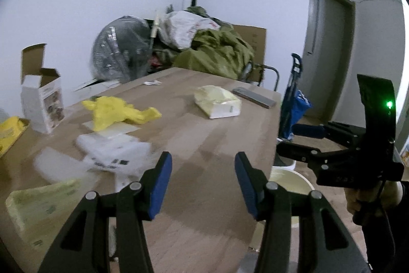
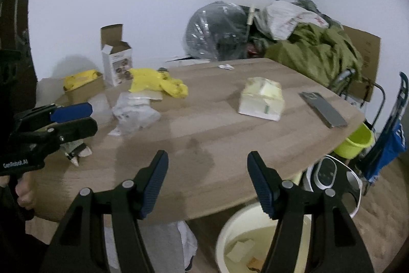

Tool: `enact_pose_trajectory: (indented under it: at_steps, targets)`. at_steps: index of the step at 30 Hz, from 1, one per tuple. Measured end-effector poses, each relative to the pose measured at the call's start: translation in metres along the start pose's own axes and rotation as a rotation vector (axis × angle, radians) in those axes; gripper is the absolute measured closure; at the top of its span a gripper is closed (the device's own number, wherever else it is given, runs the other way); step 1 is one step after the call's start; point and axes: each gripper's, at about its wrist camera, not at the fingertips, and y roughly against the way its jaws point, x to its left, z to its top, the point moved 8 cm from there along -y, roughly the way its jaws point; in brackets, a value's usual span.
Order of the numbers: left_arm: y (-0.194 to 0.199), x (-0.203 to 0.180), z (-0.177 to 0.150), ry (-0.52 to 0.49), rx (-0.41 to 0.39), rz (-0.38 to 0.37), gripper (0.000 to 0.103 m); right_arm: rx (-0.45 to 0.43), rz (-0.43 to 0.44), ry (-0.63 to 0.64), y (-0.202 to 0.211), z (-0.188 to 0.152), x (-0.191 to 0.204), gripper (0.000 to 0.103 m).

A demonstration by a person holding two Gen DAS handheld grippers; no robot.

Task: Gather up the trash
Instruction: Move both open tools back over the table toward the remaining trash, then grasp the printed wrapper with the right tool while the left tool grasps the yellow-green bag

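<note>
Hovering between pickups: left claw (image 1: 202,168) and right claw (image 2: 207,168) both open, empty; next, grab clear wrapper (image 2: 135,114) off tabletop (image 2: 217,124), drop in bin (image 2: 230,234).

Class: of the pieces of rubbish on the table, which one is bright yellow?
The crumpled yellow plastic bag, beside the open white carton; the others are clear, white or pale.

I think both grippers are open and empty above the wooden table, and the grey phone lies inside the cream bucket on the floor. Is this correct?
Not quite. The phone lies on the table, near its right edge, as the right wrist view shows; the cream bucket stands on the floor below. The left gripper and right gripper are indeed open and empty.
</note>
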Motion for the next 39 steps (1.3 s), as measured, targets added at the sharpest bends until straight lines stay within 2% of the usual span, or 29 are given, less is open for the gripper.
enact_pose_trajectory:
  at_steps: [18, 31, 34, 39]
  targets:
    - [0.062, 0.082, -0.013, 0.117, -0.073, 0.182, 0.051, 0.025, 0.203, 0.118, -0.050, 0.021, 0.097, 0.041]
    - [0.108, 0.138, -0.045, 0.214, -0.065, 0.340, 0.050, 0.070, 0.365, 0.197, -0.081, 0.019, 0.179, 0.041]
    - [0.113, 0.147, -0.052, 0.233, -0.054, 0.364, 0.050, 0.087, 0.404, 0.216, -0.088, 0.014, 0.199, 0.036]
    - [0.120, 0.159, -0.064, 0.257, -0.035, 0.393, 0.050, 0.113, 0.487, 0.245, -0.090, 0.006, 0.231, 0.035]
